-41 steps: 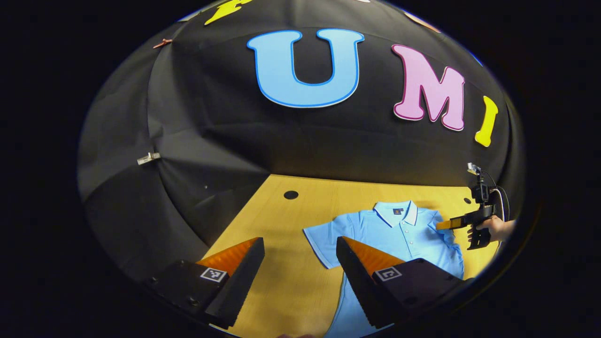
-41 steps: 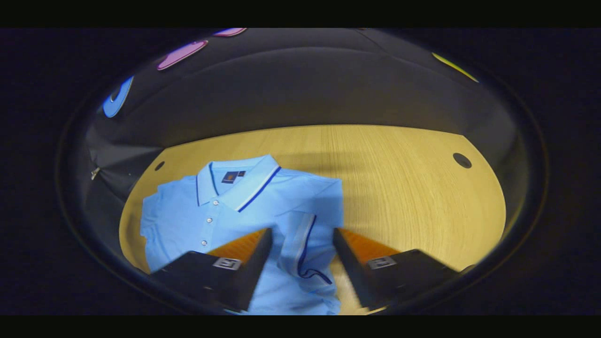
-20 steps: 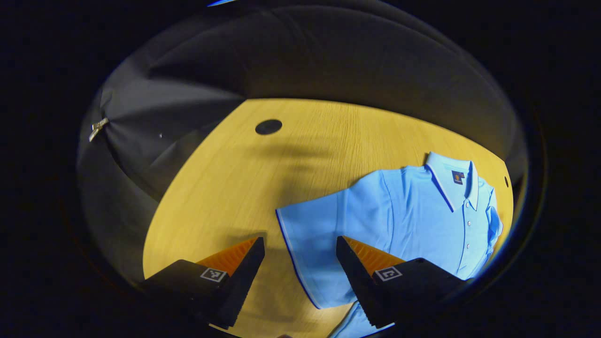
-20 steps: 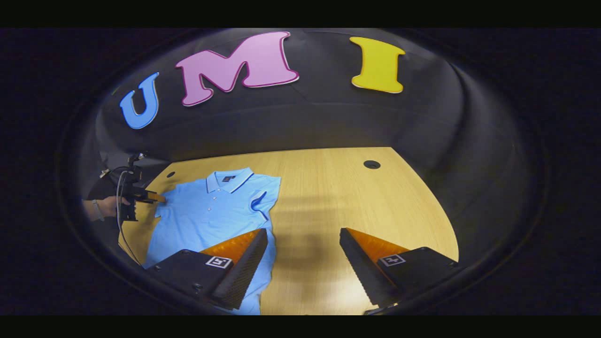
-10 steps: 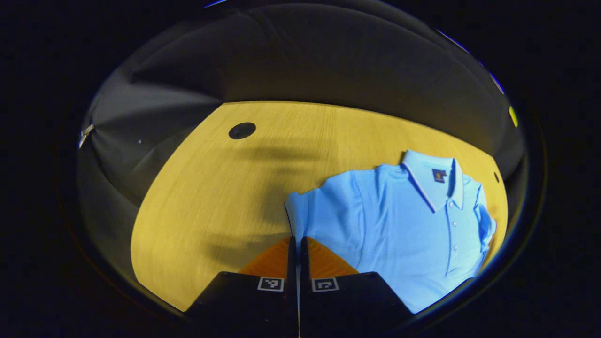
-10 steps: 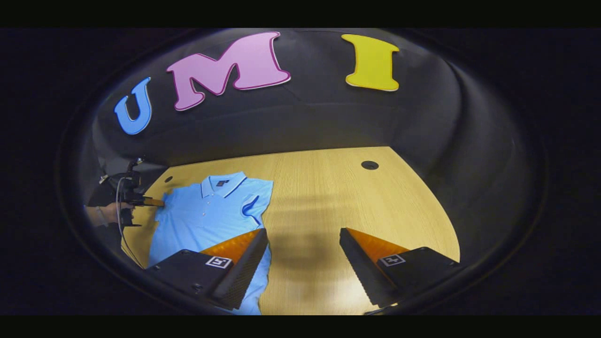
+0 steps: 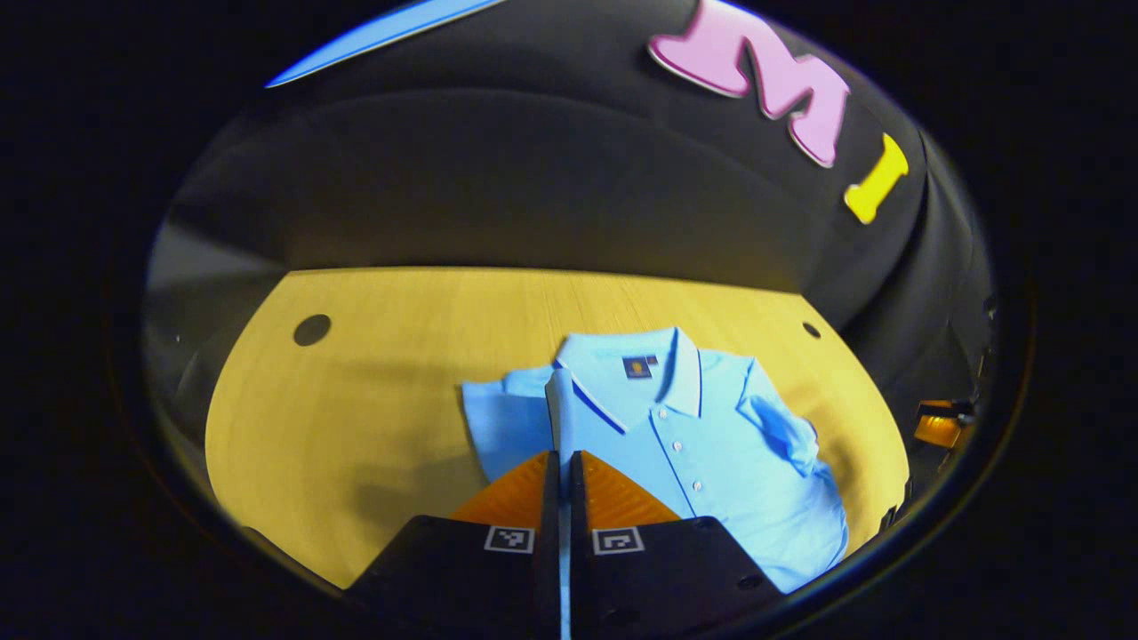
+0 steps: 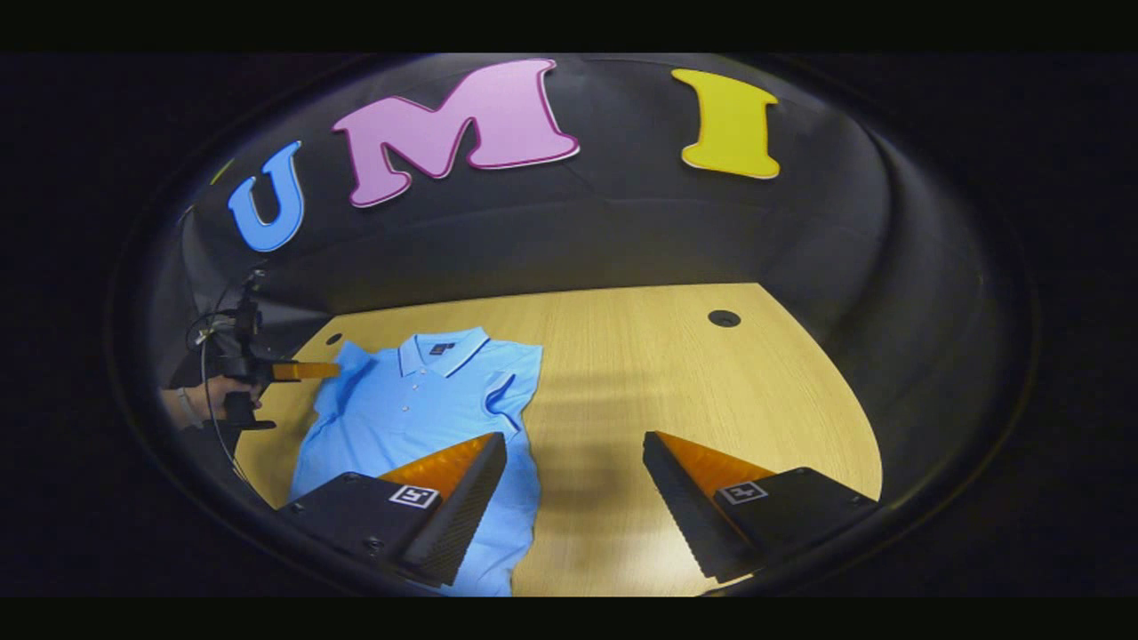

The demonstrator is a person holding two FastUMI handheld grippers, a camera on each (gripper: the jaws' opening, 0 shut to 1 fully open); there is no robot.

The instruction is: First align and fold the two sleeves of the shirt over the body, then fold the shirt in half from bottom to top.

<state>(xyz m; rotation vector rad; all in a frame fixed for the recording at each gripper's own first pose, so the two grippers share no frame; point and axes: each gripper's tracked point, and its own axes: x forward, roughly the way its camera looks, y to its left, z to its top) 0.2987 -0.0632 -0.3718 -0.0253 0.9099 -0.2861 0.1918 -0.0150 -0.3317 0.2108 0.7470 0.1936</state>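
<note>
Left gripper view, bottom centre: the left hand-held gripper [image 7: 561, 467] has its two fingers pressed together on a thin band of blue cloth, judged to be the edge of the shirt's left sleeve [image 7: 507, 418], which is lifted toward the collar. Beyond the fingers, at mid-frame, the light blue polo shirt [image 7: 702, 444] lies face up on the yellow bench [image 7: 356, 409], collar toward the far wall. At the right of the shirt the other sleeve [image 7: 782, 431] already rests folded over the body.

Right gripper view, bottom of frame: the right hand-held gripper [image 8: 573, 480] stands with its fingers wide apart, holding nothing, above bare bench beside the shirt's hem. Farther off, at centre left, the shirt shows the folded sleeve on its right edge. At far left a person's hand [image 8: 200, 400] holds the left hand-held gripper level, its fingers pointing at the shirt's shoulder.

Progress, as judged: one sleeve folded; the second sleeve in hand but not laid down; the bottom-to-top fold not yet begun.
</note>
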